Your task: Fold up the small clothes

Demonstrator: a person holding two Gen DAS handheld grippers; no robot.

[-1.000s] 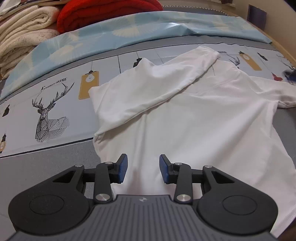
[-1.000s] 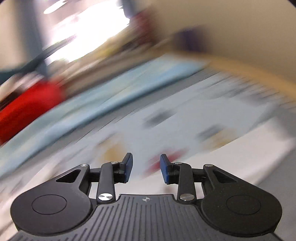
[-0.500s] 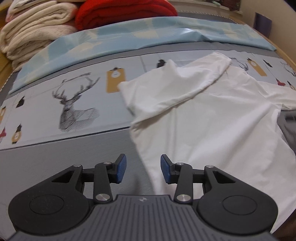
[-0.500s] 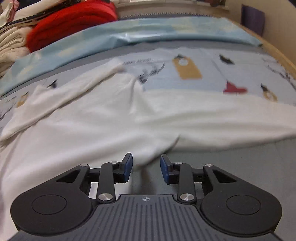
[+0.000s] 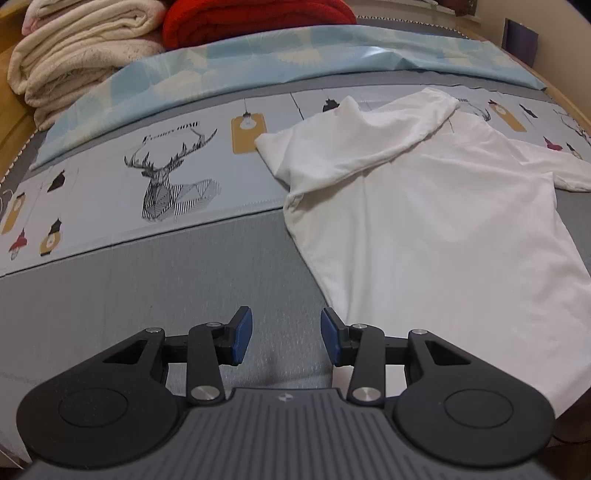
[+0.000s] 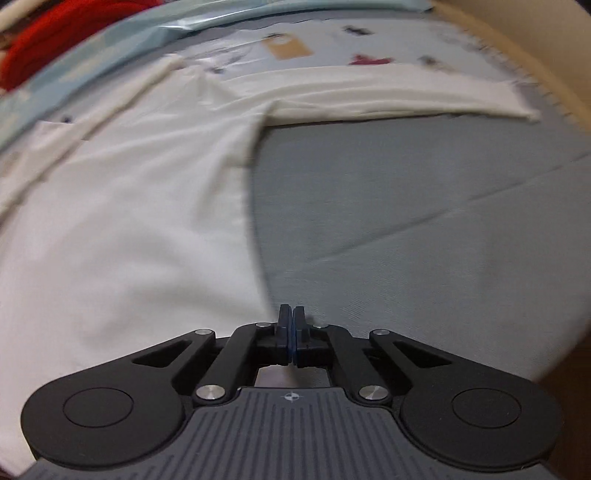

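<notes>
A white T-shirt point(image 5: 436, 229) lies spread on the bed, its left sleeve folded in over the chest. My left gripper point(image 5: 286, 338) is open and empty above the grey sheet, just left of the shirt's lower left edge. In the right wrist view the shirt point(image 6: 122, 221) fills the left half, with its right sleeve point(image 6: 388, 94) stretched out to the right. My right gripper point(image 6: 291, 332) is shut at the shirt's lower right hem edge; the view is blurred and I cannot tell whether cloth is pinched.
The bed sheet point(image 5: 110, 288) is grey with a printed band of deer and lamps point(image 5: 166, 184). A light blue cover point(image 5: 258, 70) lies behind it. Folded cream blankets point(image 5: 77, 48) and a red blanket point(image 5: 255, 18) are stacked at the far left.
My left gripper has moved left off the shirt onto bare sheet, still open. My right gripper has dropped to the shirt's right hem and has closed.
</notes>
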